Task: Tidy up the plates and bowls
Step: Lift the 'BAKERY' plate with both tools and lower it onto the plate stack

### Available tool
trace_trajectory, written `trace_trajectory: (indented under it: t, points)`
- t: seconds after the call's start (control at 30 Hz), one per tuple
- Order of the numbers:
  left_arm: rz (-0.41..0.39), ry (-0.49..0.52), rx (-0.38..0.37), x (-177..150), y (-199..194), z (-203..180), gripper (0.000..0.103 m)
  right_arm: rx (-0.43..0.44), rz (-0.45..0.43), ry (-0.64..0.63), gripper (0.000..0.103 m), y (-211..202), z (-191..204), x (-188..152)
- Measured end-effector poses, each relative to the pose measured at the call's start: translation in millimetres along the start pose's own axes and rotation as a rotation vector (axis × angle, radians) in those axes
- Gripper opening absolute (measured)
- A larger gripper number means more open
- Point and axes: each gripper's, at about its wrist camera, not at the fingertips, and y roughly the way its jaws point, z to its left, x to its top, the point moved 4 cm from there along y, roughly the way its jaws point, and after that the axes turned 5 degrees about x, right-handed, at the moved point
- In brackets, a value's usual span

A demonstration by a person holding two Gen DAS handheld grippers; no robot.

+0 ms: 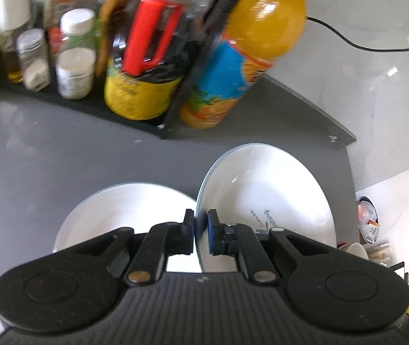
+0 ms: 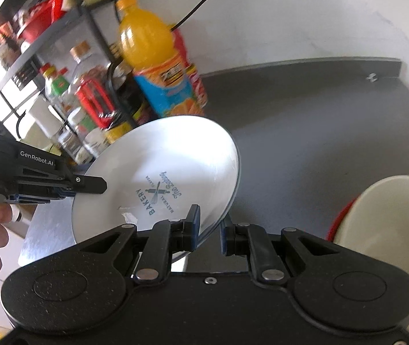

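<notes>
Left wrist view: the left claw (image 1: 201,231) was seen clamped on the rim of a printed white plate (image 1: 276,201), held tilted above the grey worktop (image 1: 46,158), a second plate (image 1: 124,212) lying beneath. In the right wrist view, the right claw (image 2: 207,231) stood slightly parted around that plate's edge; a white bowl (image 2: 388,230) sat at far right.
</notes>
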Motion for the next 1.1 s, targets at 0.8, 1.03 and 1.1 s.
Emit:
trace_trajectory:
  t: [0.8, 1.03, 1.1]
  points:
    - [0.103, -0.108, 0.110, -43.9, 20.0, 99.7, 0.008, 0.033, 0.171, -0.071, 0.014, 51.0, 44.7, -53.6]
    - [0.112, -0.110, 0.151, -50.4, 27.2, 104.9, 0.010, 0.030, 0.190, -0.086, 0.014, 61.3, 50.6, -59.1]
    - [0.114, -0.108, 0.163, -51.5, 30.1, 106.8, 0.010, 0.027, 0.198, -0.090, 0.014, 64.1, 52.1, -60.2]
